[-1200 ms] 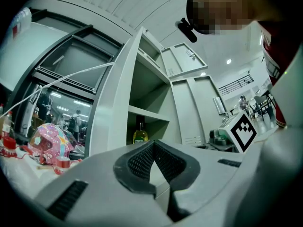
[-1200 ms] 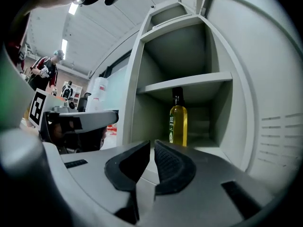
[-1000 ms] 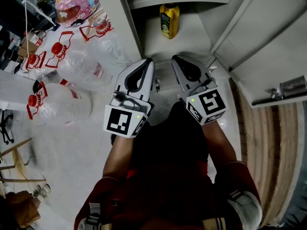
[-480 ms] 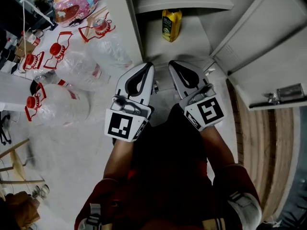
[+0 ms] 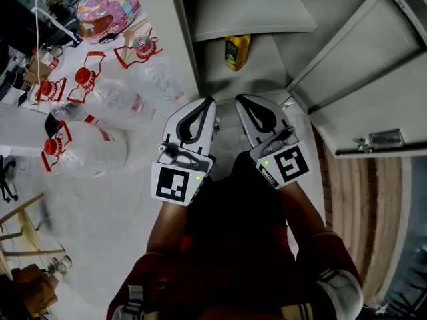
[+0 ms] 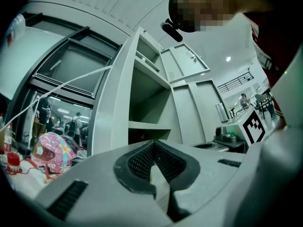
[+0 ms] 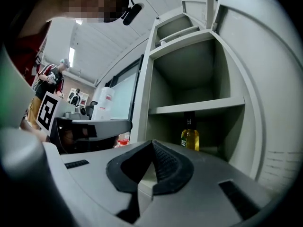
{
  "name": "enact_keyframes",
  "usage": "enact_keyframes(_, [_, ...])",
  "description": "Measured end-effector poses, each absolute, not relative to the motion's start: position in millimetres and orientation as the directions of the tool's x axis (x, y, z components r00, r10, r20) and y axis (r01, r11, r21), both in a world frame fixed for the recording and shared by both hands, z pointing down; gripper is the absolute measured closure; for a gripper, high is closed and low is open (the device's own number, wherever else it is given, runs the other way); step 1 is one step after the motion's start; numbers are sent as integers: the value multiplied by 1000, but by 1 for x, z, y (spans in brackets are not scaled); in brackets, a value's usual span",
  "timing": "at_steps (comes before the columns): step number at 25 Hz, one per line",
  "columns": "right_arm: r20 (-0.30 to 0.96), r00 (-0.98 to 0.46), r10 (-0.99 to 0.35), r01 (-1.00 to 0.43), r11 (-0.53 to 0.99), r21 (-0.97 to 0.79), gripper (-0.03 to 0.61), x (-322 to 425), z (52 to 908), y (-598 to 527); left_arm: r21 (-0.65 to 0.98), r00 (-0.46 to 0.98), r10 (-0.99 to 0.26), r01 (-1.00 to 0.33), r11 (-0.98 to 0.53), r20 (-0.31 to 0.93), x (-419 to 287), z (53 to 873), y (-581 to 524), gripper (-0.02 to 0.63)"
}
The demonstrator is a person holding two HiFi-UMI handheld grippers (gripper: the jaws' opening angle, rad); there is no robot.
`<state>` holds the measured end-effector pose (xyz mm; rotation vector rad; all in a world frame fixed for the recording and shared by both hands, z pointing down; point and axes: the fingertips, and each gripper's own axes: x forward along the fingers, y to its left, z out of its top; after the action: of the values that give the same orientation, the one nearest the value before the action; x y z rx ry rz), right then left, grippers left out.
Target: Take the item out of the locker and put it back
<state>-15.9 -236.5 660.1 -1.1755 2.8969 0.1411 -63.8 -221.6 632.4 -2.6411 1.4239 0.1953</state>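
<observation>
A yellow oil bottle (image 5: 237, 51) with a dark cap stands upright on the floor of an open grey locker (image 5: 179, 45), half hidden under the shelf (image 5: 253, 15) in the head view. The right gripper view shows the bottle (image 7: 190, 136) just below that shelf (image 7: 199, 107), well beyond the jaws. My left gripper (image 5: 209, 101) and right gripper (image 5: 240, 99) hang side by side in front of the locker opening, short of the bottle. Both point into the locker. The left gripper (image 6: 152, 143) and the right gripper (image 7: 152, 142) are shut with nothing between the jaws.
The locker door (image 5: 353, 92) stands open to the right. Several large clear water bottles with red caps (image 5: 83, 145) lie on the floor at the left, with a pink helmet (image 5: 107, 2) behind them. A wooden strip (image 5: 353, 199) runs along the right.
Both grippers have risen together in front of the locker. The bottle now sits further under the shelf edge in the head view. The jaws stayed shut.
</observation>
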Motion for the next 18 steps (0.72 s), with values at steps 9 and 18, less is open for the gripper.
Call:
enact_keyframes(9, [-8,-722,-692,-691,720,58,580,-17,595,-221,-33,533,-834,-845,-534,-142,-72,566,-220,607])
enact_keyframes(18, [-2,-717,-697,-696,716,49,580,-13,486,-204,-32,558,-821,-829,-559,-119,-63,461,-204,607])
